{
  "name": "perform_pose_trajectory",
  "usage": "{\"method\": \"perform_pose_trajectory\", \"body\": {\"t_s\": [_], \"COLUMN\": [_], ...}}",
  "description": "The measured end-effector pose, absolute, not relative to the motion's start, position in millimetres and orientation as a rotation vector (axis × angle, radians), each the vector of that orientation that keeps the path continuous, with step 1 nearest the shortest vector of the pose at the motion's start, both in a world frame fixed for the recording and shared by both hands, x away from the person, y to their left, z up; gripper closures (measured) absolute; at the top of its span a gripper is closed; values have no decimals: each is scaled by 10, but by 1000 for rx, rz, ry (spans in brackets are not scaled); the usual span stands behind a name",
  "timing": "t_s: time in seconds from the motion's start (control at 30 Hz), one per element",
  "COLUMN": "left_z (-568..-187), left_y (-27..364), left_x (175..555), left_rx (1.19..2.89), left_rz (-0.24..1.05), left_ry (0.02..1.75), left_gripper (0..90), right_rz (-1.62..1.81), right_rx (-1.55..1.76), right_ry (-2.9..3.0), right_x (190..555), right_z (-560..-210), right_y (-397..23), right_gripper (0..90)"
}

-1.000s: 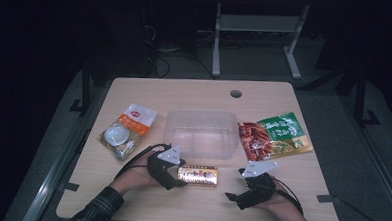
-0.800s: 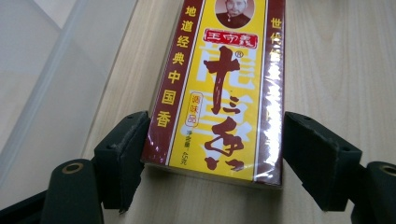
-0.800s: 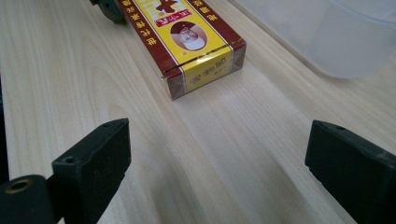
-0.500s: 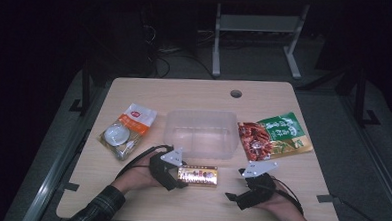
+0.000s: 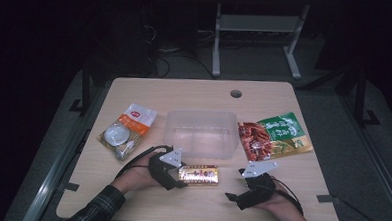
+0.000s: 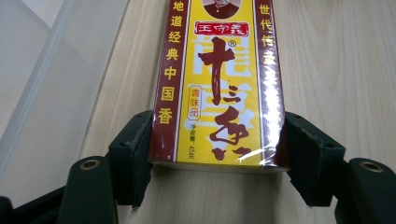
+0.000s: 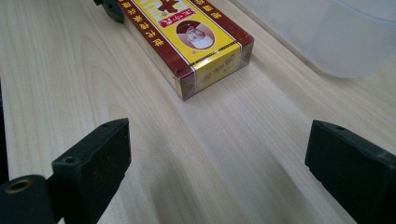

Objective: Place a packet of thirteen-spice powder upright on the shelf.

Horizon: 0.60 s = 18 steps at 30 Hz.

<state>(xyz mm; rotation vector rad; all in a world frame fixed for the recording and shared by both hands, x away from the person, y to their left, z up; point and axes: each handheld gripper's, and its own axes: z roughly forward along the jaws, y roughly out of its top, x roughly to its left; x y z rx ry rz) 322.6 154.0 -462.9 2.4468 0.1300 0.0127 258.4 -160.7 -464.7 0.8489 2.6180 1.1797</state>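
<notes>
Left gripper (image 6: 217, 154) jaws clamp only the yellow box's (image 6: 219, 84) near end; it may pivot or slip when lifted. Right gripper (image 7: 219, 163) jaws apart, empty.

A clear plastic tub (image 5: 199, 132) sits at the middle of the wooden tabletop (image 5: 194, 95). To its left lies a white-and-orange snack packet (image 5: 126, 130); to its right, just beside it, a green-and-red snack bag (image 5: 274, 136). In front of the tub, toward the person, a yellow-and-maroon carton (image 5: 199, 174) lies flat, its left end between the fingers (image 6: 135, 154) of the left gripper (image 5: 167, 168). The right gripper (image 5: 253, 189) rests right of the carton, apart from it.
</notes>
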Motion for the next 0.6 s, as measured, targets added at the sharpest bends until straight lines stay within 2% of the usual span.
{"method": "perform_pose_trajectory", "body": {"t_s": [0.3, 0.6], "left_z": [-4609, -4409], "left_y": [1560, 1650], "left_x": [3228, 3216], "left_rx": [2432, 2360], "left_rz": [-17, -24], "left_ry": [160, 179], "left_gripper": [322, 322], "right_rz": [1183, 1181], "right_rx": [836, 836], "right_ry": [2613, 2614], "right_x": [2589, 2589], "right_z": [-4647, -4645], "right_y": [-1615, -1620], "right_gripper": [64, 64]}}
